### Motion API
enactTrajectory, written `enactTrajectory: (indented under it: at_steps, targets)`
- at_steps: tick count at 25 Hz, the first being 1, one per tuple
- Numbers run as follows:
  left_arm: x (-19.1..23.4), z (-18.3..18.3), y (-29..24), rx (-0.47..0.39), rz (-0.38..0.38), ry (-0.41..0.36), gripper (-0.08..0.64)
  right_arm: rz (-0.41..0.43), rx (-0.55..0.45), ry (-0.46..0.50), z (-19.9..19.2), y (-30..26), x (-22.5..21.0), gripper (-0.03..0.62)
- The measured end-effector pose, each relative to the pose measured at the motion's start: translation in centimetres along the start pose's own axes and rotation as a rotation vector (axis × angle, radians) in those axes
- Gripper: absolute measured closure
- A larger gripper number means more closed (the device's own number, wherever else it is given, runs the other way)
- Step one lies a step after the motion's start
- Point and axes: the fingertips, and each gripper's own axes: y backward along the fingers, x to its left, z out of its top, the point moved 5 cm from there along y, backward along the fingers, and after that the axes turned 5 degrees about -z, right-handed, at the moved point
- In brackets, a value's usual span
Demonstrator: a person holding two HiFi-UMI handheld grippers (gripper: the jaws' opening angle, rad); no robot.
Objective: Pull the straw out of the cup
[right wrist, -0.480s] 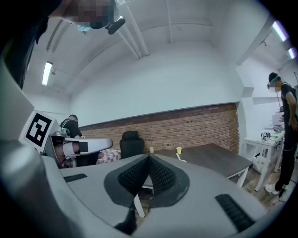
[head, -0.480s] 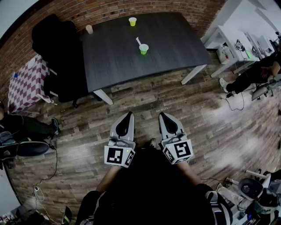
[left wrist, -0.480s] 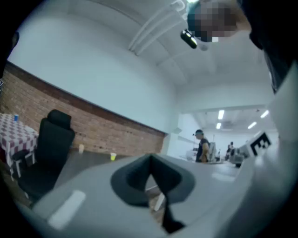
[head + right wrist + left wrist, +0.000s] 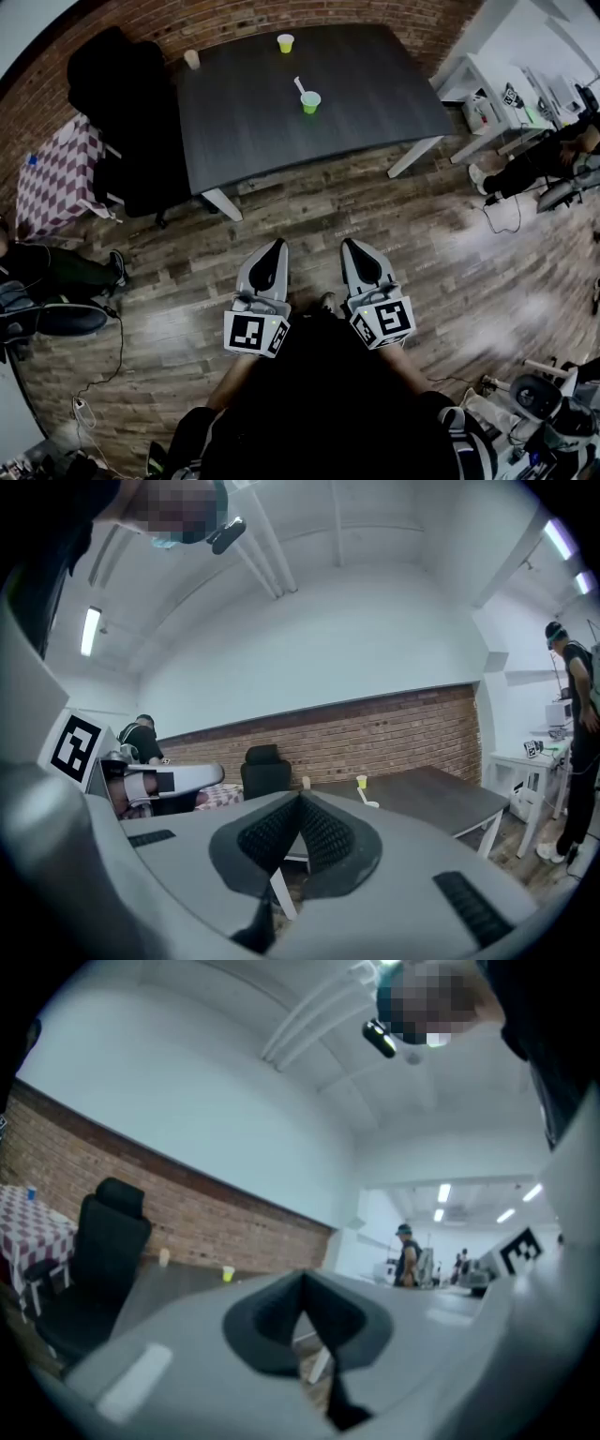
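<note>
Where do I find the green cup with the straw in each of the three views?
Head view: the green cup stands near the middle of the dark table, at top centre.
Left gripper view: not visible in it.
Right gripper view: the green cup is small, right of centre, just below the yellow cup.
Shared landmark: the yellow cup at the table's far edge, by the brick wall.

On the table (image 4: pixel 375 84), the cup (image 4: pixel 310 103) holding the straw (image 4: pixel 300 87) stands before another cup (image 4: pixel 285 43).

Right claw (image 4: pixel 300 803) closed, empty; cup (image 4: pixel 371 804) with straw (image 4: pixel 364 796) on dark table (image 4: pixel 441 799) beyond.
</note>
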Motion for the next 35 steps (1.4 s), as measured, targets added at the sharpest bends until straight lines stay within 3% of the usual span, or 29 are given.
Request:
enactTrajectory:
  at_steps: [5, 11, 21, 35]
  targets:
    - [1.5, 0.0, 0.9, 0.002, -0.017, 0.007, 0.557, -0.014, 0.007, -0.022, -0.3, -0.7, 1.6, 0.588]
    - [4.0, 0.2, 2.5, 0.003, -0.040, 0.013, 0.557, -0.046, 0.030, 0.038, -0.6, -1.8, 4.2, 0.588]
    - [8.2, 0.1, 3.8, -0.003, -0.068, 0.031, 0.557, -0.111, 0.032, 0.046, -1.1, -3.2, 6.8, 0.588]
    - [9.8, 0.9, -2.7, -0.002, -0.033, -0.004, 0.557, -0.056, -0.013, 0.036, 0.4, -9.7, 2.2, 0.588]
